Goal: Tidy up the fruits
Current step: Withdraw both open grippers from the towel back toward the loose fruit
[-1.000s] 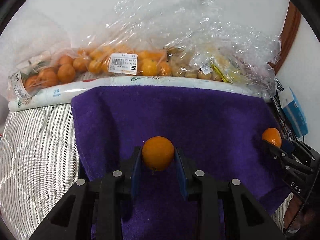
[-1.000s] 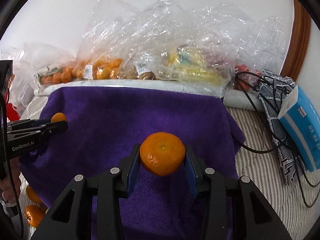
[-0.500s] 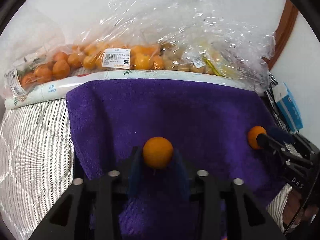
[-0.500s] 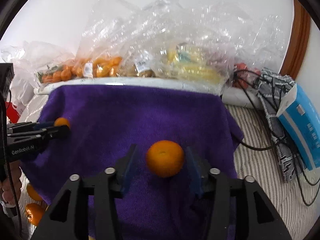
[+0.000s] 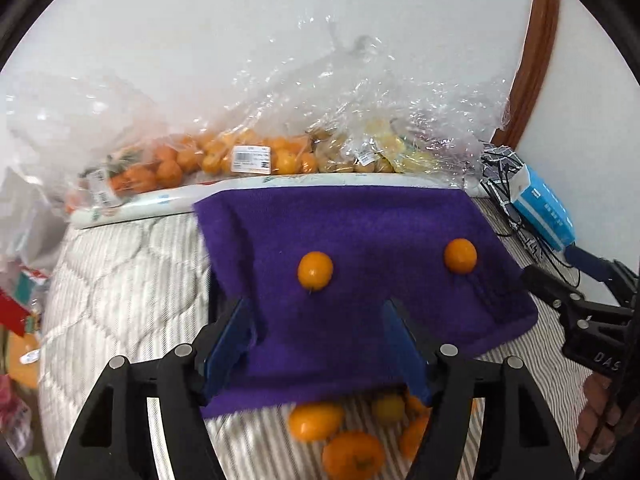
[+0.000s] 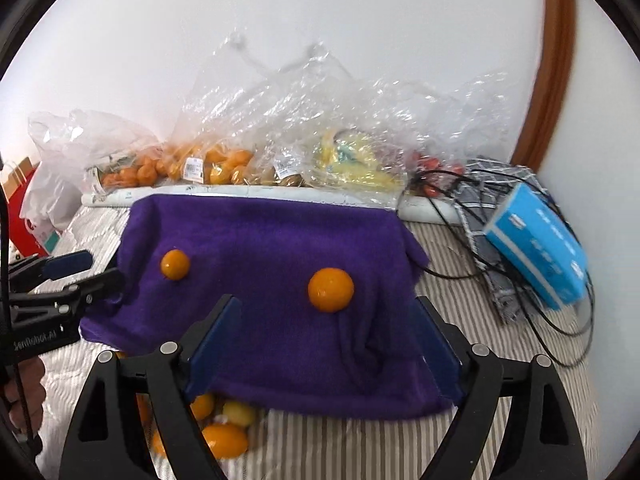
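Observation:
Two oranges lie apart on a purple towel point(image 5: 360, 224). The left orange point(image 5: 315, 270) sits just ahead of my open left gripper point(image 5: 318, 344). The right orange point(image 5: 460, 255) lies nearer the towel's right edge. In the right wrist view the same right orange point(image 6: 330, 289) sits ahead of my open right gripper point(image 6: 326, 344), and the left orange point(image 6: 175, 264) lies on the towel point(image 6: 280, 232) near my left gripper's fingers point(image 6: 68, 262). Both grippers are empty and pulled back from the fruit.
Several loose oranges and a yellow fruit point(image 5: 352, 436) lie on the striped bedding by the towel's near edge. Plastic bags of fruit point(image 5: 248, 156) line the wall. A blue box point(image 6: 536, 240) and black cables point(image 6: 520, 280) lie at the right. A red bag point(image 6: 24, 216) stands at the left.
Both grippers opened, let go of their oranges and drew back and up. The two oranges now rest on the towel, and loose fruit has come into view below the towel's near edge.

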`<state>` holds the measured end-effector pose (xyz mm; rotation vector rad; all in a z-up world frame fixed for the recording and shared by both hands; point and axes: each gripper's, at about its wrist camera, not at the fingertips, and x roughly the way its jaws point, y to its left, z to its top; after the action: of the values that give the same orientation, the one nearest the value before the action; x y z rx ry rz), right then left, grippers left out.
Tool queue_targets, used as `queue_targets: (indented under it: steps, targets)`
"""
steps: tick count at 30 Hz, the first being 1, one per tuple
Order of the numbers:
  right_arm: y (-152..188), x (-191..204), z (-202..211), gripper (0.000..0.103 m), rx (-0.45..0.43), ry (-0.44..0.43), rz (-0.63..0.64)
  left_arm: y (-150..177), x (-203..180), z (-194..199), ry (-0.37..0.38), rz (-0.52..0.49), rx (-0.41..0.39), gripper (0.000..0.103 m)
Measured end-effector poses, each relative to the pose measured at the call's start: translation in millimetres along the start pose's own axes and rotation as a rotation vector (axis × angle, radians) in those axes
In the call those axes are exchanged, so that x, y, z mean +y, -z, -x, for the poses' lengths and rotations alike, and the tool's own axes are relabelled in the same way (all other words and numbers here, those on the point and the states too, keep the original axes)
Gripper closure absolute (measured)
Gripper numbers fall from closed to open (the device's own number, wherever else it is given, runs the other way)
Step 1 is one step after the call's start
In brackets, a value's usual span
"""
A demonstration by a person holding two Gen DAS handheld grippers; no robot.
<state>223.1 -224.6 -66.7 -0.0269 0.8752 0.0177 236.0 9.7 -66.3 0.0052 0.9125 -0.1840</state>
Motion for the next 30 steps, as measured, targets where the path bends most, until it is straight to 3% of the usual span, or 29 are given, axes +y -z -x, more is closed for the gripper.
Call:
queue_targets:
  steps: [2, 5, 16, 20, 30]
  targets:
    - [5.8, -0.3, 15.4, 0.012, -0.024, 0.000, -0.016, 5.8, 2.3, 12.6, -0.016, 0.011, -0.003, 0.026]
    - [15.2, -0.7, 36.0, 0.012, -0.052, -0.022, -0.030, 16.3, 6.5, 34.0, -0.012, 0.021, -0.045, 0.026]
    - [39.7, -0.5, 70.3, 0.012, -0.060, -0.084, -0.048, 44.5, 14.0, 67.9, -0.031, 0.056, -0.078, 0.029]
    - [49.8, 2.0, 73.5, 0.012, -0.063, -0.112, -0.051, 50.0, 10.7, 71.2, -0.031, 0.016, -0.070, 0.029]
    - [67.3, 18.4, 66.7, 0.012, -0.075, -0.137, -0.057, 65.3, 17.8, 60.5, -0.001, 0.029, -0.015, 0.029]
